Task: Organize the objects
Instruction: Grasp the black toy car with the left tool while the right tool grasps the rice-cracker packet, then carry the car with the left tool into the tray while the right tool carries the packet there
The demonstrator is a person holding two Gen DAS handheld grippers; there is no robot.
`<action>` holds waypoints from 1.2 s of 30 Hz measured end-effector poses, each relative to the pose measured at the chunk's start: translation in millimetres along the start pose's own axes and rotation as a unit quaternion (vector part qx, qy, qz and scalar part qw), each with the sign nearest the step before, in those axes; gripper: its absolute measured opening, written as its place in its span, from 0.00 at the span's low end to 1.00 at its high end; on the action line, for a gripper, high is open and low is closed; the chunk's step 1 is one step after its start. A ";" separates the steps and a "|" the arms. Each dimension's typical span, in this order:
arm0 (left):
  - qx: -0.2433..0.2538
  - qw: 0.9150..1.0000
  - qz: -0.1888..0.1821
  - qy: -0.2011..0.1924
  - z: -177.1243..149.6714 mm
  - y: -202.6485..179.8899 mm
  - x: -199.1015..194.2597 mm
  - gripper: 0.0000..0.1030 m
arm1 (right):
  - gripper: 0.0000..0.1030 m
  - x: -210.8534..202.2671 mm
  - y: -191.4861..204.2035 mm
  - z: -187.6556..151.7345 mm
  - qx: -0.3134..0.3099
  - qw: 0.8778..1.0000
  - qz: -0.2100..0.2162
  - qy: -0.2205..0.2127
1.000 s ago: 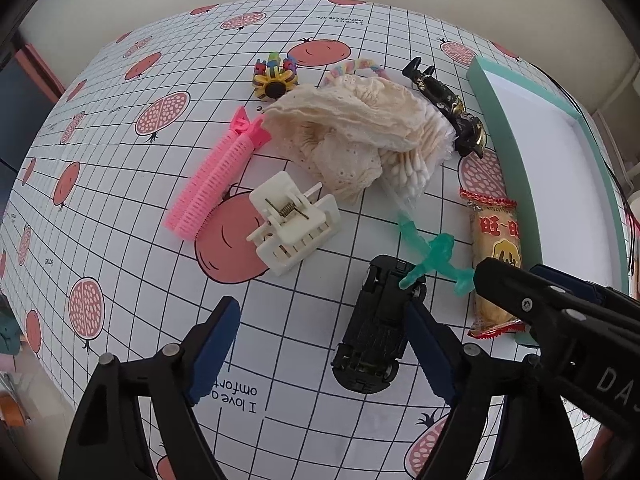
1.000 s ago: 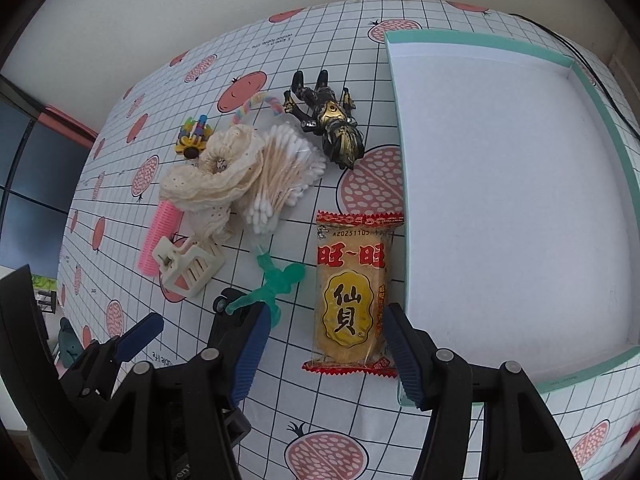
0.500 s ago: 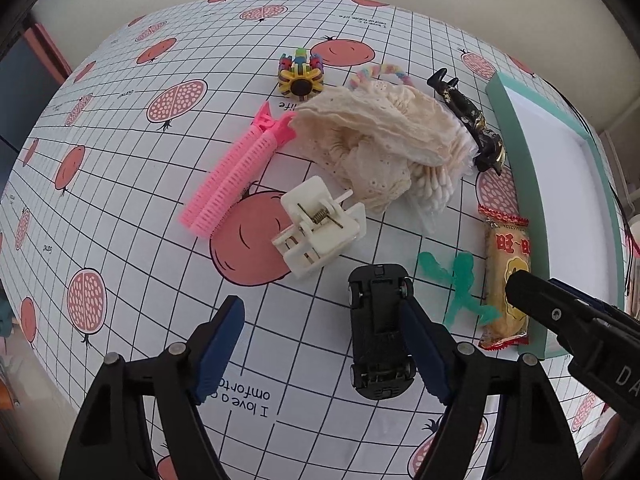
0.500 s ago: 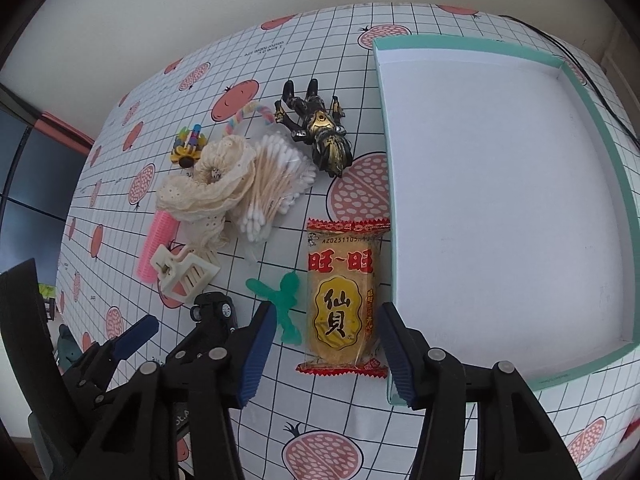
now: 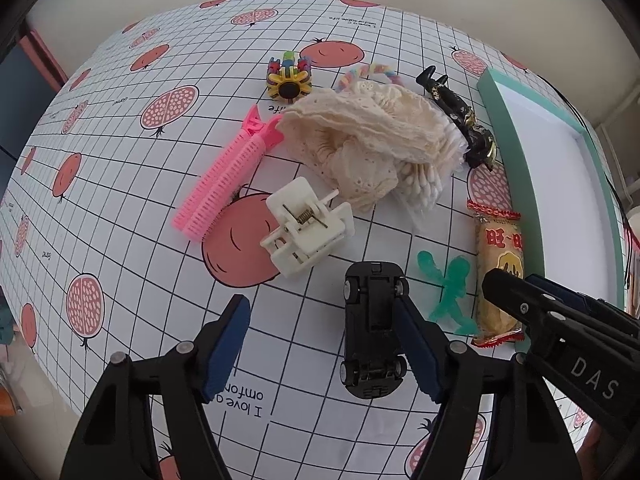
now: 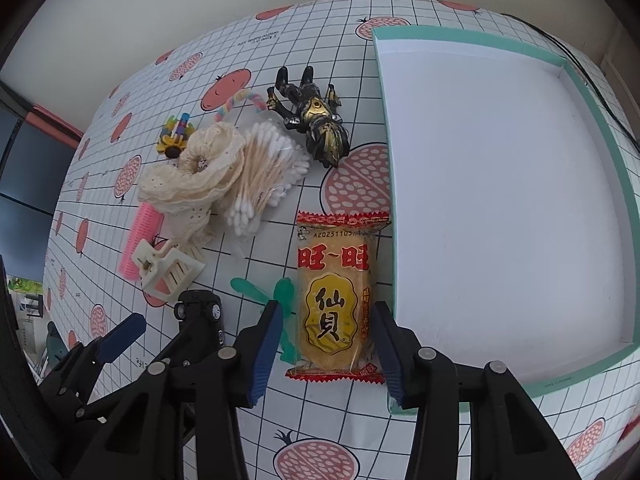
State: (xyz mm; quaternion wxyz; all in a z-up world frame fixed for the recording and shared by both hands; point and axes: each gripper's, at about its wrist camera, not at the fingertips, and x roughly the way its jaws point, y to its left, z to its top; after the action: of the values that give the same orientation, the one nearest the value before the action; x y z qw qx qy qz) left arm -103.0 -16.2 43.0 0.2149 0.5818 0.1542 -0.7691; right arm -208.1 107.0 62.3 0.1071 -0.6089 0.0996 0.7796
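Observation:
My right gripper (image 6: 326,320) is open, its blue pads either side of the near half of a red-and-yellow snack pack (image 6: 334,300) that lies flat beside the teal box (image 6: 592,96). My left gripper (image 5: 320,316) is open too; its right finger (image 5: 416,344) overlaps an upturned black toy car (image 5: 372,332), and the left finger hangs over bare cloth. A green plastic figure (image 5: 448,292) lies between car and snack pack (image 5: 498,268). The right gripper (image 5: 520,300) shows in the left wrist view over the snack's near end.
On the pomegranate-print cloth (image 5: 120,160) lie a white claw clip (image 5: 306,232), pink hair roller (image 5: 228,184), cream lace scrunchie (image 5: 368,136), cotton swabs (image 6: 264,176), black-and-gold figure (image 6: 316,120), colourful spinner toy (image 5: 288,76) and pastel hair tie (image 5: 368,72). The box interior is white.
My right gripper has moved forward and lower, so the snack pack now sits between its fingers. The left gripper has shifted, and the toy car now lies straight under its right finger.

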 end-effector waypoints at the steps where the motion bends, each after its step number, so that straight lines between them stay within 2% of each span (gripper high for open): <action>1: 0.002 1.000 0.001 0.000 -0.3 -1.0 0.3 0.72 | 0.48 0.4 1.7 0.1 -0.002 1.000 -0.005 -0.001; 5: 0.014 1.000 0.012 0.019 -2.9 -7.3 10.0 0.57 | 0.44 2.4 4.1 0.6 -0.004 1.000 -0.017 -0.005; 8: 0.006 0.999 0.004 0.037 -4.2 -5.8 17.8 0.56 | 0.42 3.2 4.1 1.8 0.002 1.000 -0.015 -0.007; 13: -0.001 0.999 0.004 0.036 -2.8 -3.8 15.5 0.53 | 0.40 6.8 9.1 3.0 -0.005 1.000 -0.023 -0.008; 23: 0.010 0.999 0.001 0.031 -2.5 -9.9 7.5 0.31 | 0.40 11.9 9.6 7.0 0.004 1.000 -0.022 -0.009; 36: 0.008 0.999 -0.002 0.035 -0.7 -8.5 -0.1 0.30 | 0.37 9.9 11.1 11.0 0.002 1.000 -0.024 -0.020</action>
State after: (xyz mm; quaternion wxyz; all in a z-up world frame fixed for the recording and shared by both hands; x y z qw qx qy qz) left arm -106.7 -8.5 42.8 0.2032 0.6098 0.1562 -0.7499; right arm -223.9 99.9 55.6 0.1286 -0.5952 0.0845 0.7887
